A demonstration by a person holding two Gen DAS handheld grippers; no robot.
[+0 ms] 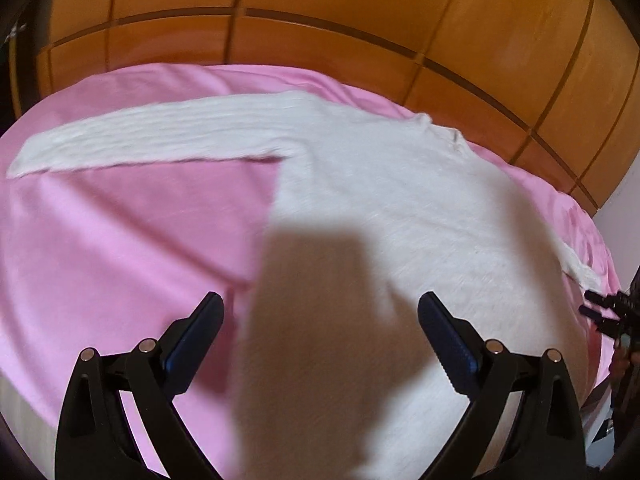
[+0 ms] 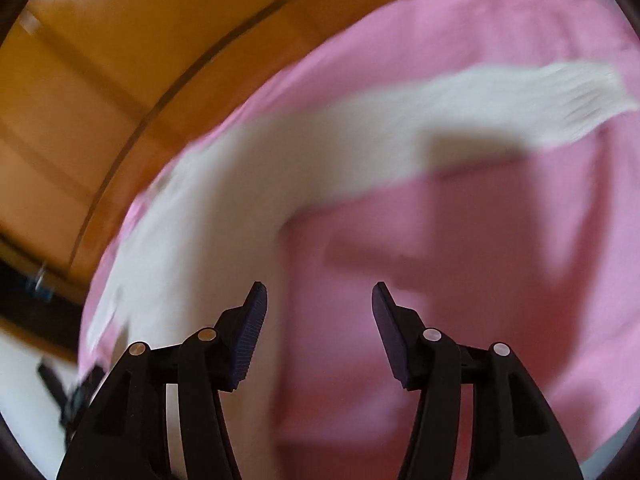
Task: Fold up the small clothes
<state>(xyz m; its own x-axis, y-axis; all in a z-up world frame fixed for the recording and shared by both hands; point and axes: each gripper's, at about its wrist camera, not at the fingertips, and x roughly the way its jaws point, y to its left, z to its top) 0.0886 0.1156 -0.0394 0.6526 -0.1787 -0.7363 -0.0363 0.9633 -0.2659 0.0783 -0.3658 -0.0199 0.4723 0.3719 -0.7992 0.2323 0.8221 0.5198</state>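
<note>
A pink sheet [image 1: 120, 220] covers the bed, with orange wooden panelling [image 1: 320, 20] behind it.

The right claw [image 2: 319, 308] hangs above the bed [image 2: 500, 260] with its two fingers wide apart and nothing between them. A white sweater [image 2: 208, 216] lies flat on the pink sheet, one sleeve [image 2: 520, 100] stretched toward the bed's far edge. The picture is blurred. A wooden headboard [image 2: 100, 80] is behind.

Pink sheet [image 1: 120, 240] lies open beside the sweater [image 1: 400, 208]; wooden headboard [image 1: 320, 32] bounds it behind
</note>
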